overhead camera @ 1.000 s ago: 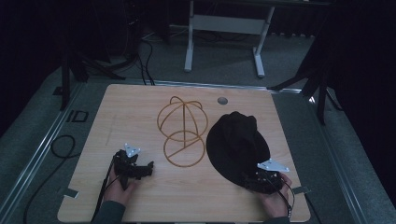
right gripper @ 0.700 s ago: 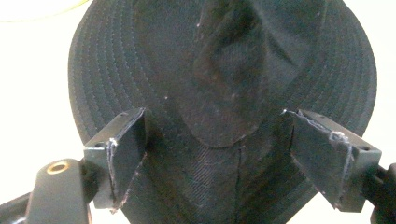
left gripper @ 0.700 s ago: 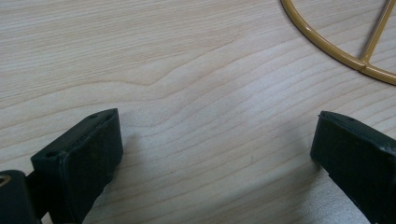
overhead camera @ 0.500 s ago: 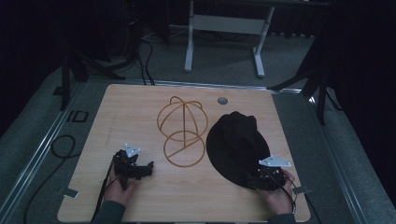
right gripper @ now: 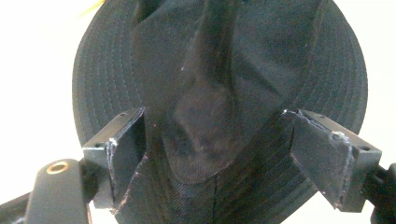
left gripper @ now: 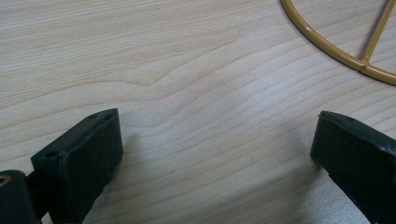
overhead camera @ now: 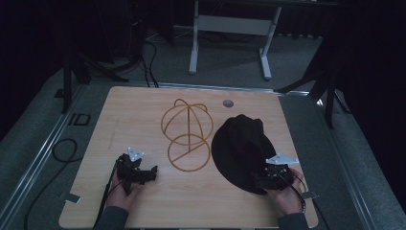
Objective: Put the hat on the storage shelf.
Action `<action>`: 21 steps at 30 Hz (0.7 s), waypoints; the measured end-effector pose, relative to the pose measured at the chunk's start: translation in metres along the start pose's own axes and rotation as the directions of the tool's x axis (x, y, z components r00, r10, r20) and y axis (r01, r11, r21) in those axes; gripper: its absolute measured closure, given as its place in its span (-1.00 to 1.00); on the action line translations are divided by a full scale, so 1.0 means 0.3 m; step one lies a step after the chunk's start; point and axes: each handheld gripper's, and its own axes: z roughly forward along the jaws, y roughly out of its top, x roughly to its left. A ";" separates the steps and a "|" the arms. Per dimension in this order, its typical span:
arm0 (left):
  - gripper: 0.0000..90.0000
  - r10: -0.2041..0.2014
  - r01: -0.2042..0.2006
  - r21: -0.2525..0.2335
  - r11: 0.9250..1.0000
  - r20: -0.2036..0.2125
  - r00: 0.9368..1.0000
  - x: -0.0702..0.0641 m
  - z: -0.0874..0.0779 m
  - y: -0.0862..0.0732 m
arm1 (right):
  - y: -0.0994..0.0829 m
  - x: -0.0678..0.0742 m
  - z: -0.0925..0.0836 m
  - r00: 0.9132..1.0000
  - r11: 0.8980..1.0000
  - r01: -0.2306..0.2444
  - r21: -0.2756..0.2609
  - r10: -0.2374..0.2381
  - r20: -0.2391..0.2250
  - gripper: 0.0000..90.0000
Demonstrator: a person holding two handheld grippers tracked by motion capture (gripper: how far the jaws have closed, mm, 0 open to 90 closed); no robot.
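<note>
At near edge of black hat [overhead camera: 242, 143], right tool [overhead camera: 270, 176] is now set over the brim, jaws apart, nothing gripped yet. Left of wire stand [overhead camera: 187, 136], left tool [overhead camera: 139, 173] is unmoved, jaws wide, on table [overhead camera: 143, 105]. Brim grasp is judged imminent.

lab or studio | dark curtains [overhead camera: 373, 72] | floor cables [overhead camera: 148, 57] | metal stand [overhead camera: 230, 24]

Dim high view — overexposed, glaring right gripper view
</note>
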 end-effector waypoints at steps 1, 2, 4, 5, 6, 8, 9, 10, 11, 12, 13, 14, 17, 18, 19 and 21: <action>-0.94 0.000 0.000 0.000 1.000 0.000 1.000 0.000 0.000 0.000 | 0.003 -0.003 0.000 1.000 1.000 0.001 0.003 -0.001 -0.001 -0.58; -0.94 0.000 0.000 0.000 1.000 0.000 1.000 0.000 0.000 0.000 | 0.007 -0.006 0.000 1.000 1.000 0.002 0.005 -0.002 -0.005 -0.58; -0.94 0.000 0.000 0.000 1.000 0.000 1.000 0.000 0.000 0.000 | 0.013 -0.010 0.000 1.000 1.000 0.002 0.010 -0.002 -0.007 -0.58; -0.94 0.000 0.000 0.000 1.000 0.000 1.000 0.000 0.000 0.000 | 0.016 -0.012 0.000 1.000 1.000 0.006 0.011 -0.006 -0.007 -0.58; -0.94 0.000 0.000 0.000 1.000 0.000 1.000 0.000 0.000 0.000 | 0.020 -0.013 0.000 1.000 1.000 0.007 0.014 -0.007 -0.007 -0.58; -0.94 0.000 0.000 0.000 1.000 0.000 1.000 0.000 0.000 0.000 | 0.026 -0.013 0.001 1.000 1.000 0.010 0.018 -0.010 -0.006 -0.58; -0.94 -0.001 0.001 -0.001 1.000 0.000 1.000 0.000 0.000 0.000 | 0.029 -0.014 0.001 1.000 1.000 0.014 0.018 -0.014 -0.007 -0.58; -0.94 -0.004 0.004 -0.003 1.000 0.000 1.000 -0.001 0.001 0.000 | 0.033 -0.013 0.001 1.000 1.000 0.015 0.020 -0.015 -0.007 -0.58; -0.94 -0.004 0.004 -0.003 1.000 0.000 1.000 -0.001 0.001 0.000 | 0.036 -0.013 0.002 1.000 1.000 0.019 0.021 -0.019 -0.008 -0.58; -0.94 -0.004 0.004 -0.003 1.000 0.000 1.000 -0.001 0.001 0.000 | 0.040 -0.012 0.003 1.000 0.999 0.021 0.025 -0.021 -0.008 -0.58; -0.94 -0.004 0.004 -0.003 1.000 0.000 1.000 -0.001 0.001 0.000 | 0.044 -0.012 0.004 1.000 0.999 0.023 0.024 -0.023 -0.010 -0.58; -0.94 -0.004 0.004 -0.003 1.000 0.000 1.000 -0.001 0.001 0.000 | 0.048 -0.012 0.005 1.000 0.999 0.025 0.026 -0.024 -0.013 -0.58; -0.94 -0.004 0.004 -0.003 1.000 0.000 1.000 -0.001 0.001 0.000 | 0.059 -0.013 0.008 0.999 0.999 0.031 0.032 -0.030 -0.021 -0.55; -0.94 -0.004 0.004 -0.003 1.000 0.000 1.000 -0.001 0.001 0.000 | 0.063 -0.013 0.009 0.999 0.999 0.033 0.034 -0.032 -0.029 -0.54; -0.94 -0.004 0.004 -0.003 1.000 0.000 1.000 -0.001 0.001 0.000 | 0.066 -0.014 0.010 0.999 0.999 0.031 0.034 -0.030 -0.035 -0.53; -0.94 -0.004 0.004 -0.003 1.000 0.000 1.000 -0.001 0.001 0.000 | 0.072 -0.016 0.012 0.998 0.999 0.033 0.042 -0.031 -0.046 -0.51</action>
